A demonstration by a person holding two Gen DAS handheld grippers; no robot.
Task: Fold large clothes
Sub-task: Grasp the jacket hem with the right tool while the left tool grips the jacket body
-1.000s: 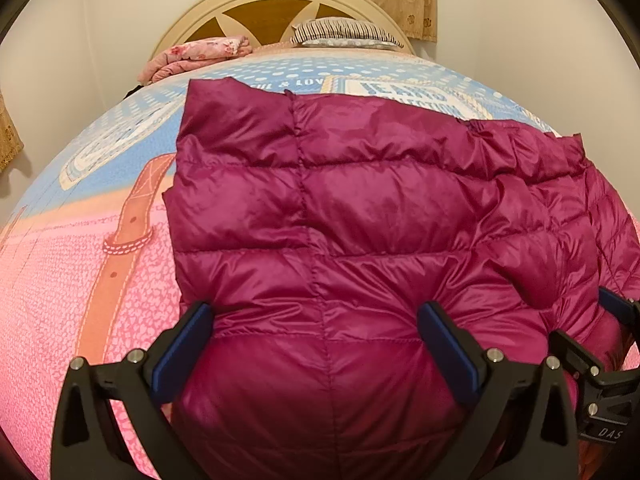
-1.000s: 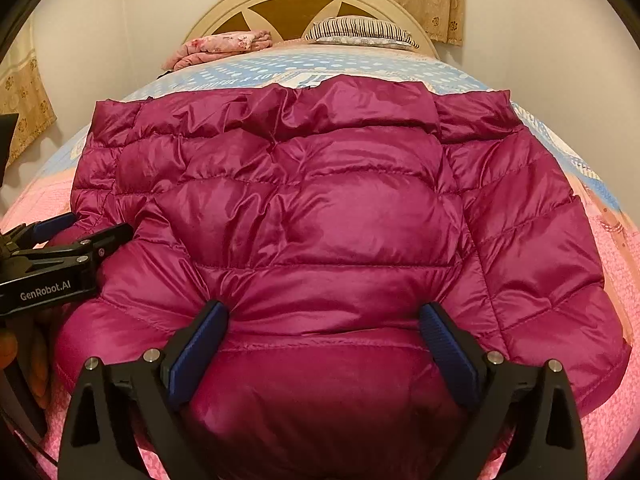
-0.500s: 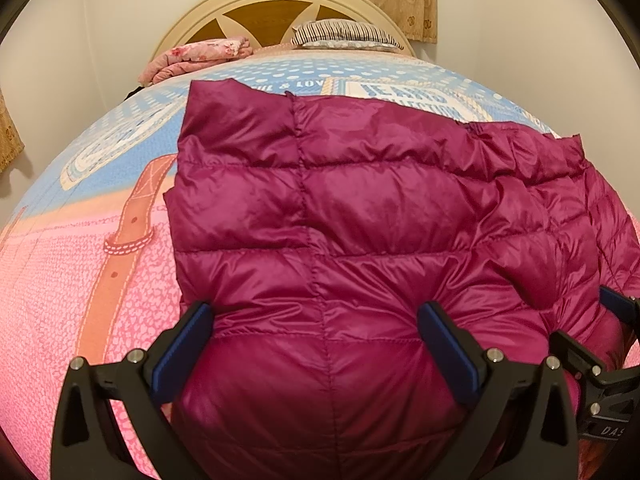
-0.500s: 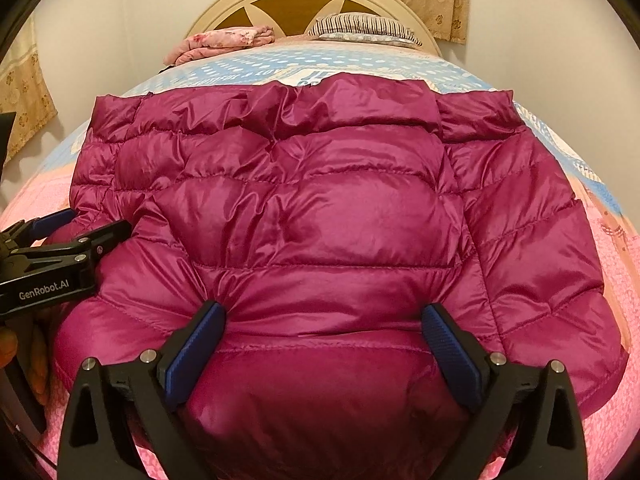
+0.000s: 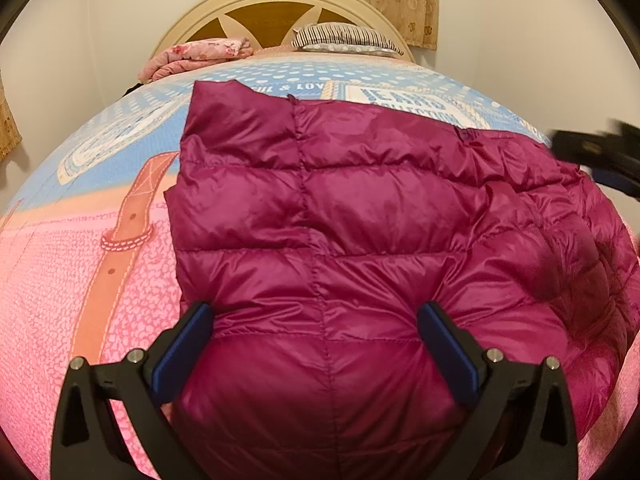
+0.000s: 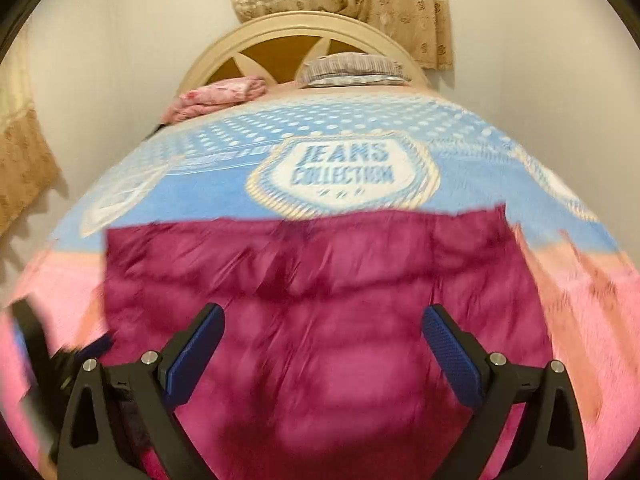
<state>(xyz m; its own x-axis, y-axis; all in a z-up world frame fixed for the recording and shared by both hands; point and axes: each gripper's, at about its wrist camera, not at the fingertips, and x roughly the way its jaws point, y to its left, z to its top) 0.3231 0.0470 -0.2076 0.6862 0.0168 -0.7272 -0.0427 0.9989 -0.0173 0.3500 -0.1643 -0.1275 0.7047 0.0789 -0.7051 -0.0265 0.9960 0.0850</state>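
A magenta quilted down jacket (image 5: 360, 240) lies spread on the bed (image 5: 60, 280), over a pink-and-blue printed bedspread (image 6: 340, 176) that reads "JEANS COLLECTION". In the left wrist view the jacket fills the middle and runs off toward 4 o'clock. The left gripper (image 5: 316, 356) has its blue-padded fingers (image 5: 182, 350) spread wide, with puffy jacket fabric bulging between them, not pinched. The right gripper (image 6: 322, 354) is spread wide too, above the jacket; that view is smeared with motion blur, so contact cannot be told. From the left camera it shows as a dark blur at 2 o'clock. At 12 o'clock stand the cream headboard (image 5: 280, 4), a striped pillow (image 5: 344, 36) and a folded pink floral blanket (image 5: 200, 54).
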